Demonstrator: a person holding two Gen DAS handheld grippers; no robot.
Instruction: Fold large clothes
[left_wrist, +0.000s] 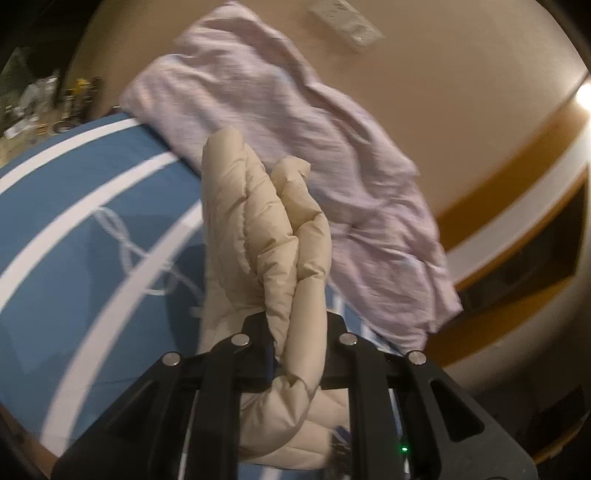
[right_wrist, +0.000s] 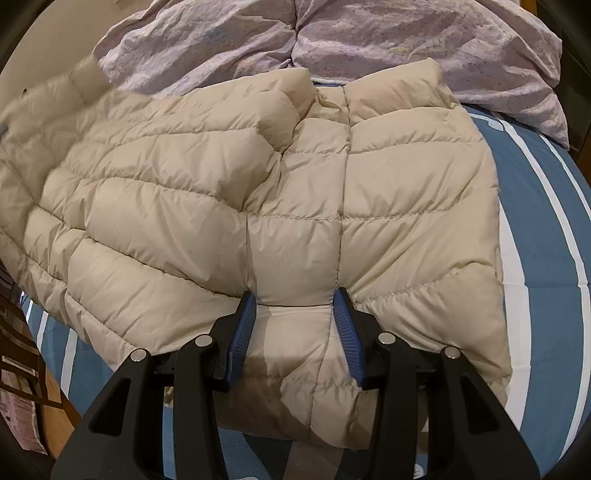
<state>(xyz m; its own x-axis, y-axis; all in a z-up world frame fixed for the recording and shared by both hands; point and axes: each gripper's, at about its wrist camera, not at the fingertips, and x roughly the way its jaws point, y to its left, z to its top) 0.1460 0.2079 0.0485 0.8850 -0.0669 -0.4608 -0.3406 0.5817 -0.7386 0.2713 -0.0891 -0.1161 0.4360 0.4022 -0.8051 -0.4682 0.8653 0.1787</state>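
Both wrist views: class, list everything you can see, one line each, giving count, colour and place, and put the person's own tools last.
Puffer jacket: one, beige, quilted, spread on the bed; a bunched part of it is pinched and lifted in the left wrist view.
Bed cover: one, blue with white stripes, under the jacket.
Duvet: one, pale lilac, crumpled at the far end of the bed.
Wall: beige, behind the bed.
Left gripper: one, black, shut on the jacket.
Right gripper: one, black with blue pads, pressed into a fold at the jacket's near edge.
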